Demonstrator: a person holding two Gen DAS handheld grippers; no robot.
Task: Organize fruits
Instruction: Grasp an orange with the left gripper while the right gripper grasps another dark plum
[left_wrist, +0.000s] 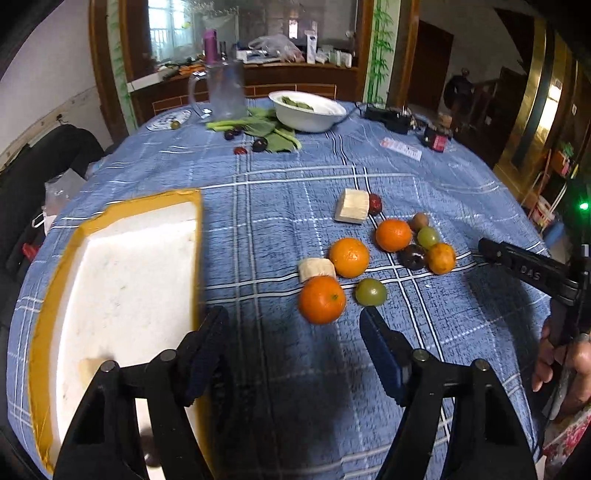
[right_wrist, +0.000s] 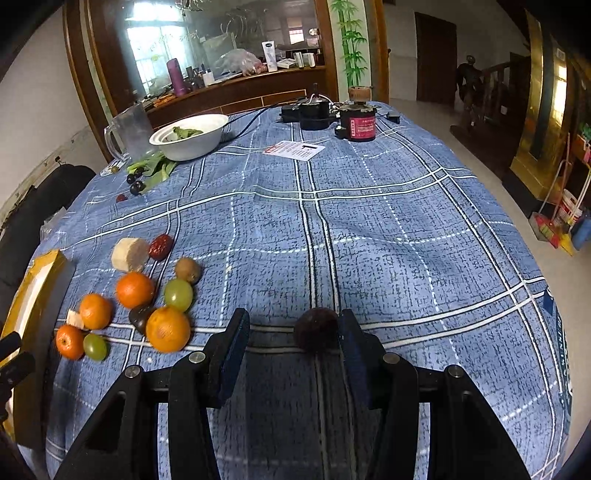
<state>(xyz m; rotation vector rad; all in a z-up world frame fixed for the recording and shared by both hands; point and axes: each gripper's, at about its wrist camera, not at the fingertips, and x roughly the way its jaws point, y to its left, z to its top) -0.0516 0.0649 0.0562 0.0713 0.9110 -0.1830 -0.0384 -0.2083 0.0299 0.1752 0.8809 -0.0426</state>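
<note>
My left gripper (left_wrist: 291, 326) hangs open over the blue checked cloth, nothing between its fingers. Just ahead lies an orange (left_wrist: 322, 300), with a green grape (left_wrist: 371, 291) and a pale chunk (left_wrist: 317, 268) beside it. More oranges (left_wrist: 349, 257), a dark plum (left_wrist: 413, 256), a kiwi (left_wrist: 420, 220) and a red date (left_wrist: 375, 204) lie beyond. A white foam box (left_wrist: 129, 288) with yellow tape stands left of that gripper. My right gripper (right_wrist: 293, 332) is open. A dark round fruit (right_wrist: 316, 328) sits against its right finger, with a gap to the left finger.
At the far side stand a white bowl (left_wrist: 306, 110) of greens, a clear pitcher (left_wrist: 225, 90), small dark fruits (left_wrist: 259, 144), a paper card (right_wrist: 294, 149), a black device (right_wrist: 310, 110) and a red-labelled can (right_wrist: 360, 125). A black chair (left_wrist: 48, 158) stands at the left. A person's hand (left_wrist: 561, 363) holds the right gripper.
</note>
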